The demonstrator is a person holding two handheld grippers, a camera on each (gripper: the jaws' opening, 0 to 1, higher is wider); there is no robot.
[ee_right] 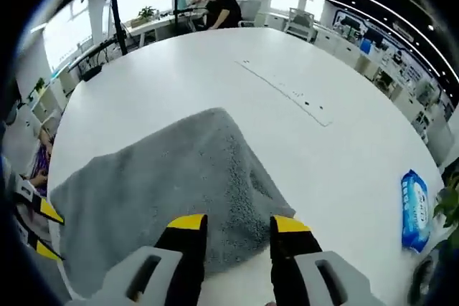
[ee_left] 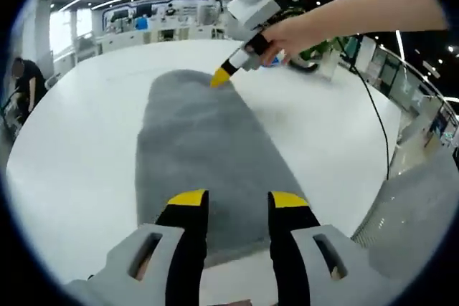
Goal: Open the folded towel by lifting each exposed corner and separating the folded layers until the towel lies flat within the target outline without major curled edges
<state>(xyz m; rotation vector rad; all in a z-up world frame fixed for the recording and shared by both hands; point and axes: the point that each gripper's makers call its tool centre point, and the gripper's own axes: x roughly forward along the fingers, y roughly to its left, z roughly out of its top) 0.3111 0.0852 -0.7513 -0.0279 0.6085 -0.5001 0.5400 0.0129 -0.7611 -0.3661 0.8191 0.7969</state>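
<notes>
Already my left gripper point(ee_left: 237, 202) hung with its jaws apart over the near end of the grey towel point(ee_left: 201, 155), which lay long across the white table point(ee_left: 79, 148). My right gripper point(ee_right: 234, 225) stood parted too, above the other end, a blue packet point(ee_right: 415, 209) well aside.
</notes>
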